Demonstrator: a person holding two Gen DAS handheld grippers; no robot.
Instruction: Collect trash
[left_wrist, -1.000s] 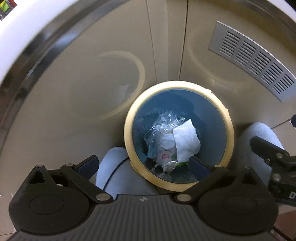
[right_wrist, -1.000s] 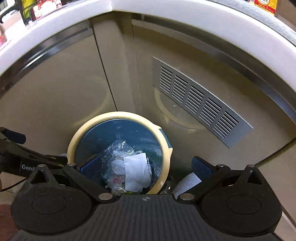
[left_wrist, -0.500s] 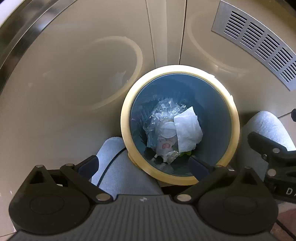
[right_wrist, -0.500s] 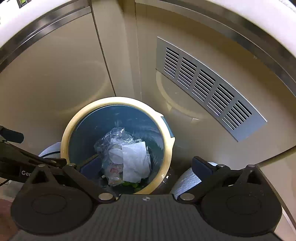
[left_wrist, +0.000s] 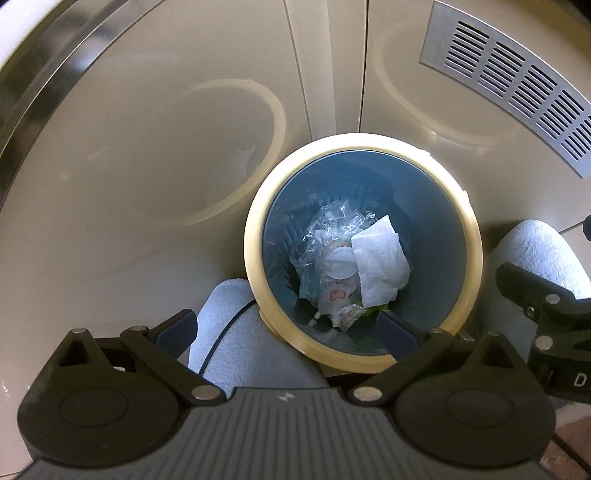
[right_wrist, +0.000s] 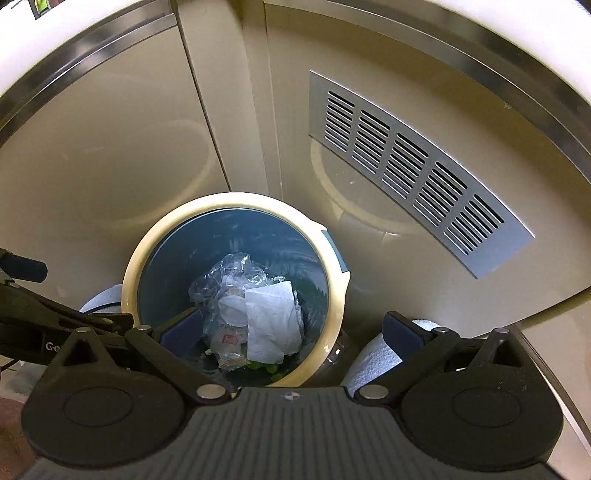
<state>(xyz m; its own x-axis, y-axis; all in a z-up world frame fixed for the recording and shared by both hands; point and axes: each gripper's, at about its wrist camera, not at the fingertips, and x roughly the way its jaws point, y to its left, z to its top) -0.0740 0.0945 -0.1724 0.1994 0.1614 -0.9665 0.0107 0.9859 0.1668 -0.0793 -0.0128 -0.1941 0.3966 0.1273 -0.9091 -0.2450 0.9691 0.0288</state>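
Glossy beige cabinet doors (right_wrist: 110, 166); a metal vent grille (right_wrist: 410, 170); steel trim (left_wrist: 44, 81) above.

Beige cabinet (right_wrist: 110, 155), metal vent grille (right_wrist: 413, 173)

White "D" on the right claw (left_wrist: 554, 306), "Ge" on the left claw (right_wrist: 55, 321), perhaps cut-off words.

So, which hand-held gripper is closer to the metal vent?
Right. The right hand-held gripper hangs over the bin with the vent ahead to its right; the left hand-held gripper hangs farther left, over the bin's left edge.
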